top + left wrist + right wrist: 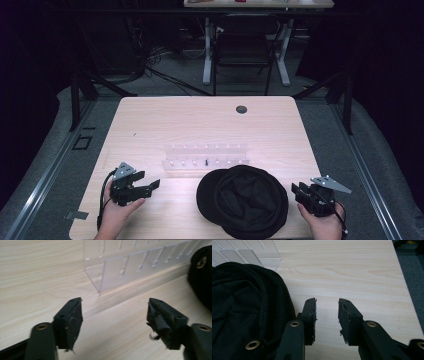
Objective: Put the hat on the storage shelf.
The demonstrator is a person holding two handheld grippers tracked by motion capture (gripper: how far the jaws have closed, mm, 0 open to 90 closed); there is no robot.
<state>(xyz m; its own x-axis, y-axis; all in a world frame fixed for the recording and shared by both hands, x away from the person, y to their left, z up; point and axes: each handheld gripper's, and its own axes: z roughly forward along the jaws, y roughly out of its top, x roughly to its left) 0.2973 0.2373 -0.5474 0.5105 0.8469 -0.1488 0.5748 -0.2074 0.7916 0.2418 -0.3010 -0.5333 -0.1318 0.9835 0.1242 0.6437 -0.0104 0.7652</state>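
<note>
The black cap (244,312) runs off the left and bottom edges in the right gripper view, so part of it is cut away. The clear rack (140,262) runs off the top edge in the left gripper view. A tiny dark thing (206,162) in the rack is too small to tell.

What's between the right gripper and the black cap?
Nothing visible. The right gripper is open and empty, right beside the black cap at the near table edge, with bare table ahead of it. The clear plastic rack sits behind the cap, out of the path.
</note>
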